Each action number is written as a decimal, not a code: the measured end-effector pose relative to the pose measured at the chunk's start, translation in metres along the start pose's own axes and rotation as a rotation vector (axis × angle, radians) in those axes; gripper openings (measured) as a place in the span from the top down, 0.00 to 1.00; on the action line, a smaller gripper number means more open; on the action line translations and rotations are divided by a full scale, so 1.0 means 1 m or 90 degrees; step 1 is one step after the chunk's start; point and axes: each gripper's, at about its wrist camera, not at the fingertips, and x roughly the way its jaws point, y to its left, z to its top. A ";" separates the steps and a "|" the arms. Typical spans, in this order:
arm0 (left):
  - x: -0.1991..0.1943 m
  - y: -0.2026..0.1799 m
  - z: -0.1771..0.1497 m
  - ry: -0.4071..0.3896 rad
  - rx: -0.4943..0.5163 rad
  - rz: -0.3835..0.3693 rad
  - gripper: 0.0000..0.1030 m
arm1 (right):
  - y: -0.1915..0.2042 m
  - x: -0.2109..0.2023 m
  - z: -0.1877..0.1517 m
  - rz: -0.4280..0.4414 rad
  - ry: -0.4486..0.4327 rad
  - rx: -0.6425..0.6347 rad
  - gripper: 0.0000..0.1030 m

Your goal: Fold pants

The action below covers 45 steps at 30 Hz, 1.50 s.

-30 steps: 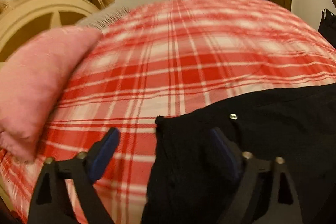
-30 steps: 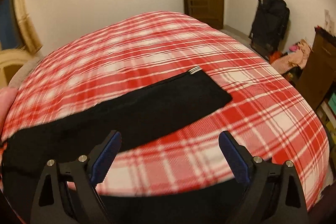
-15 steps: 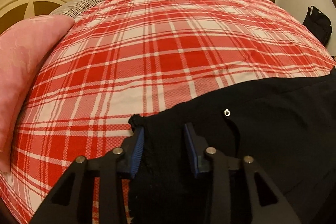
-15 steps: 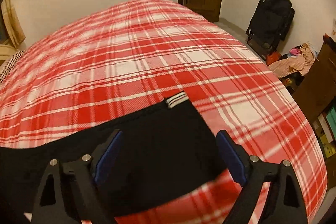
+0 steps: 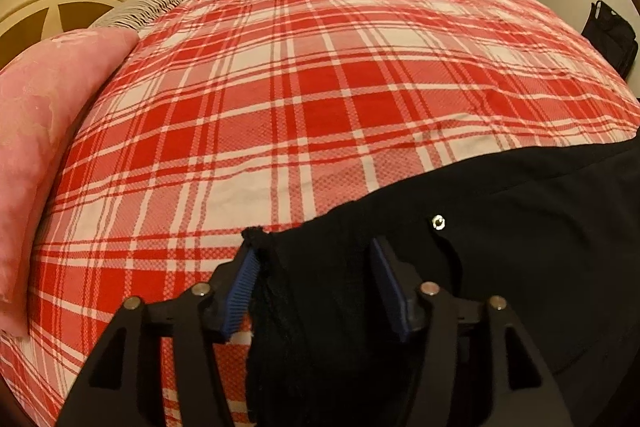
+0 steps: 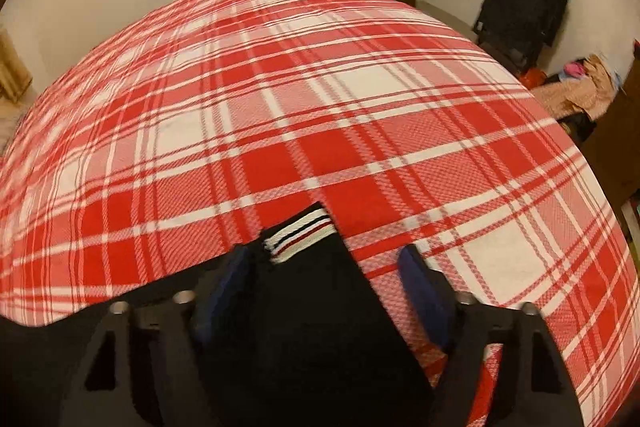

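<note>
Plaid bedspread (image 5: 320, 99); black pants (image 5: 500, 227) half hidden behind tools

Warm, yellowish indoor light falls evenly on the bed (image 5: 320, 87), with no hard shadows or glare. Both fisheye views bulge strongly and go black at the corners. The left view is sharp; the right shows slight motion blur, and the pants (image 5: 500, 247) stay nearly detail-free black.

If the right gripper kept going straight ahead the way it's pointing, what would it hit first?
Probably the striped cuff of the black pants, lying between the right gripper's fingers, then the plaid bedspread.
</note>
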 end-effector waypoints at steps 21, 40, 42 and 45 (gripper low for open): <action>-0.126 -0.006 -0.021 -0.193 0.018 -0.087 0.71 | -0.020 -0.148 -0.065 0.041 -0.138 0.007 0.95; -0.145 -0.002 -0.185 -0.209 -0.042 -0.221 0.83 | -0.059 -0.207 -0.238 -0.077 -0.048 0.073 0.52; -0.146 -0.002 -0.190 -0.217 -0.055 -0.233 0.83 | -0.037 -0.233 -0.236 -0.105 -0.082 0.033 0.44; -0.149 -0.002 -0.189 -0.231 -0.055 -0.237 0.84 | 0.038 -0.271 -0.233 -0.111 -0.146 -0.097 0.44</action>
